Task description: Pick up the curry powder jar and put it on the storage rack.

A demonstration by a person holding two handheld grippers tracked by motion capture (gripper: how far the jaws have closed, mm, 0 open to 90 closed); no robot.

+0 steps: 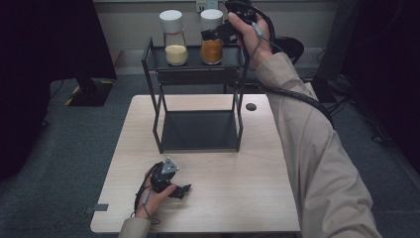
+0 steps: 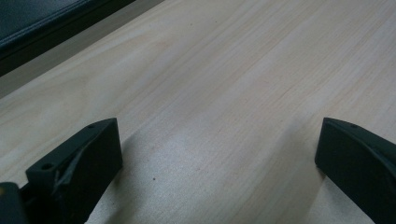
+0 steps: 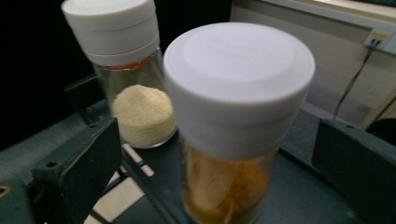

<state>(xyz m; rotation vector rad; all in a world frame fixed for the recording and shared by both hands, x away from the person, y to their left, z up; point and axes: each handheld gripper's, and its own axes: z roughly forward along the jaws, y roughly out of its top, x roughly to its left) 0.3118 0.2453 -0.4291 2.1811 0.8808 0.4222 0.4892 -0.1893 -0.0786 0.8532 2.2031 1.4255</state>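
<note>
Top centre of the high view: right gripper (image 1: 214, 33) partly covers the orange-spice jar (image 1: 212, 47) on the rack's top shelf (image 1: 153, 55). Right gripper view: jaws spread, one either side of that jar (image 3: 238, 116), contact not discernible; jar base cut off. Pale-powder jar (image 1: 174, 38) stands beside it. Lower left, left gripper (image 1: 182, 191) rests open on the worktop (image 1: 237, 198).

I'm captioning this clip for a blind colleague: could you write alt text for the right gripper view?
A clear glass jar of orange spice with a white lid stands close up between the open black jaws of the right gripper, not yet gripped. Behind it, a matching white-lidded glass jar of pale yellow powder stands on the same black metal shelf.
</note>
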